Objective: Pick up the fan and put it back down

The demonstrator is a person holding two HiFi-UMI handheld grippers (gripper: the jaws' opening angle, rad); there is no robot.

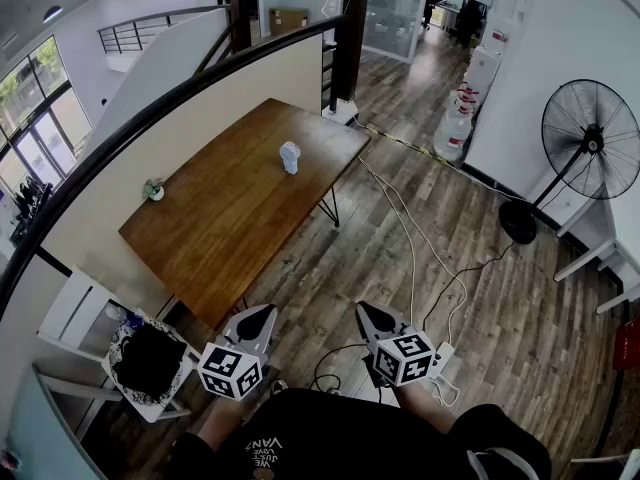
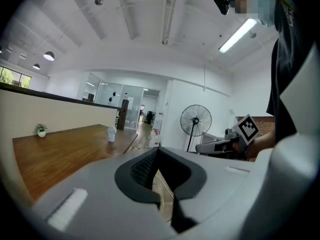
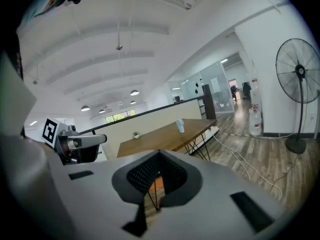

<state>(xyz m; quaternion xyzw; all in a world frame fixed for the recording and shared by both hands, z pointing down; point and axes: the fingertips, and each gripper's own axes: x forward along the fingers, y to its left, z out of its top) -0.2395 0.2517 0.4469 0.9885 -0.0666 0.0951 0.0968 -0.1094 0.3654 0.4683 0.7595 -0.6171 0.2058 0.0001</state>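
Both tools were shut, jaws together with nothing between them. The left tool and the right tool were held low in front of the person's body, side by side and apart, each pointing forward and a little downward, tips leaning slightly toward each other. Each was seen in the other's view, off to the side at about the same level. Only the forearms showed behind the marker cubes.

Just ahead of the left tool lay the near corner of the bench, its long wooden top running away and to the right. The bench's left long edge lay against a low wall; its right long edge faced bare floor. A chair with a dark bundle on it stood left of the near corner, beside the left tool.

The fan, small and white, stood upright on the bench toward the far end, closer to the right edge, well apart from both tools. A plant sat near the wall-side edge.

Right of the bench the floor was open but crossed by cables running up from near the right tool. A pedestal fan stood far right, by the white wall.
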